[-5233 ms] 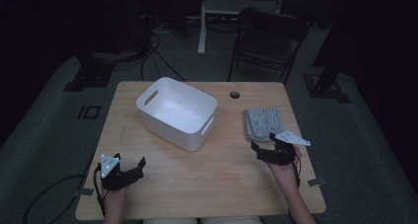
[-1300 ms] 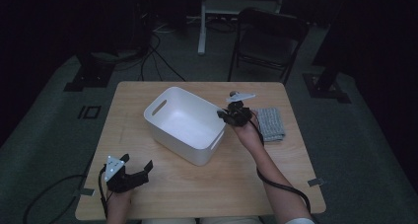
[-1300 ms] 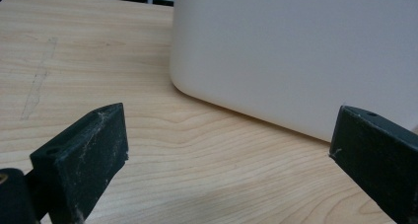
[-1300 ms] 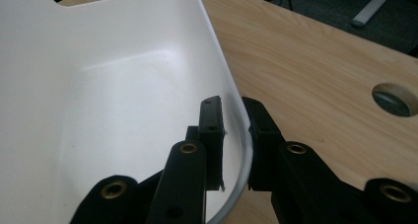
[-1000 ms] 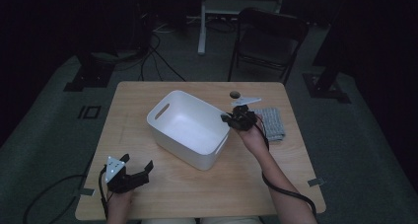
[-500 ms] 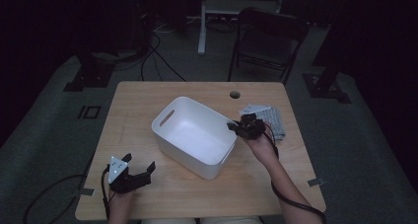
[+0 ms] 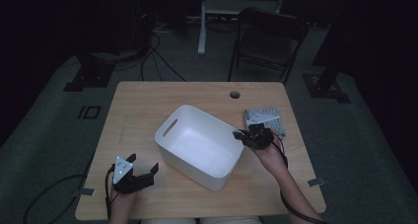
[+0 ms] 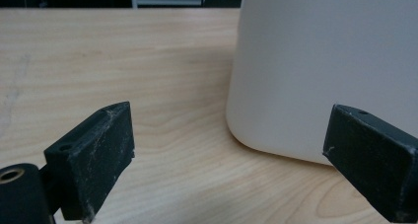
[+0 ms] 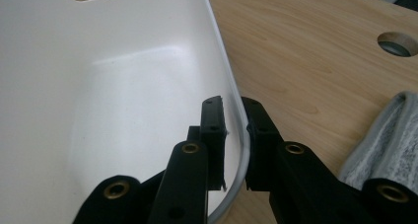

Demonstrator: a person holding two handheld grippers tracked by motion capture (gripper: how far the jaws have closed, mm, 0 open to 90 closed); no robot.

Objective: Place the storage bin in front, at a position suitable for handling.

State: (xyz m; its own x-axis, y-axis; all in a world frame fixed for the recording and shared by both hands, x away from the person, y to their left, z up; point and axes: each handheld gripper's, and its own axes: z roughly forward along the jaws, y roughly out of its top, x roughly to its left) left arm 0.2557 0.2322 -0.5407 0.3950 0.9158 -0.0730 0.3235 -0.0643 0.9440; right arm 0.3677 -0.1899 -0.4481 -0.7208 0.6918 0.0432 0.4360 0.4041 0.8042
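The right tool is clenched on the rim of the white bin, 1 jaw inside the wall and 1 outside, gripping at the bin's corner nearest the folded grey cloth. The bin sits on the table directly ahead of this tool, and the cloth lies just behind and beside it, close to the hand.

The hold is the weak point: the pads pinch only a thin, curved, smooth edge, so a pull that is too quick or angled upward would likely let the rim slide out of the jaws. Because the grip is at 1 corner, dragging may also make the bin pivot rather than travel straight, swinging its far end.

The left tool rests released, jaws spread wide and holding nothing, with the bin's near corner just ahead of it. If the bin slides or pivots that way, it could bump those spread jaws.
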